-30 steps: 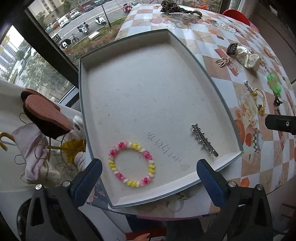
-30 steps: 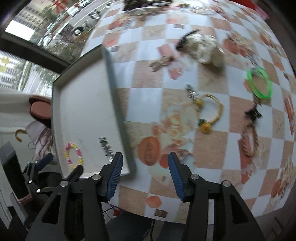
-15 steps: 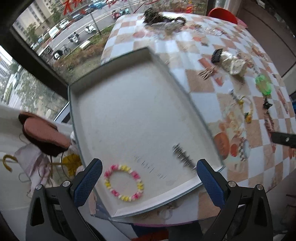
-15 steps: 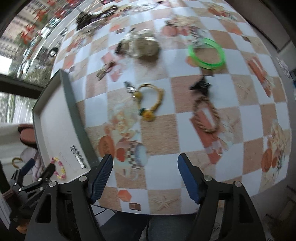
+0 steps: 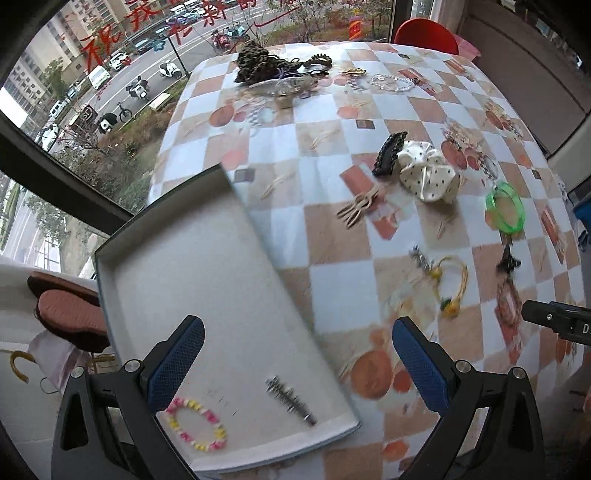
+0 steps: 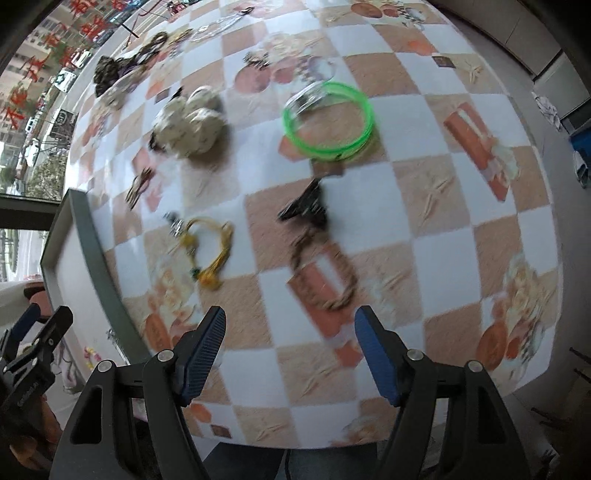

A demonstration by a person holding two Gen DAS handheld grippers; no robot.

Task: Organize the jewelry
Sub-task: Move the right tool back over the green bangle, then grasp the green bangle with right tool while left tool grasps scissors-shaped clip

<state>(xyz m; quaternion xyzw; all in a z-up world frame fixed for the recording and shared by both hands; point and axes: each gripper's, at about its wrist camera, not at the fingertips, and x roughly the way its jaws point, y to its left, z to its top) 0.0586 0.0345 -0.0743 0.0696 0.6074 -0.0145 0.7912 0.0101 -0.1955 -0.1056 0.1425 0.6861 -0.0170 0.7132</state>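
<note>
A grey shallow tray point(image 5: 177, 266) lies at the table's near left corner. In it are a pink-and-yellow bead bracelet point(image 5: 195, 424) and a silver hair clip point(image 5: 290, 400). My left gripper point(image 5: 295, 358) is open and empty over the tray's near right corner. My right gripper point(image 6: 290, 349) is open and empty above the table, just short of a brown rope bracelet point(image 6: 325, 273). Loose on the table are a yellow bracelet point(image 6: 210, 254), a black claw clip point(image 6: 306, 206), a green bangle point(image 6: 327, 120) and a dotted white scrunchie point(image 6: 188, 125).
The checkered tablecloth point(image 5: 332, 122) also carries a beige hair claw point(image 5: 358, 210), a dark leopard-print scrunchie pile point(image 5: 258, 62) and a clear bead bracelet point(image 5: 391, 81) at the far edge. A window and a brown cushion point(image 5: 66, 314) are on the left. A red chair point(image 5: 424, 35) stands beyond.
Both grippers have swung to the right and pulled back from the tray toward the loose jewelry. The right gripper's fingers have opened wider. The tray's contents have not moved.
</note>
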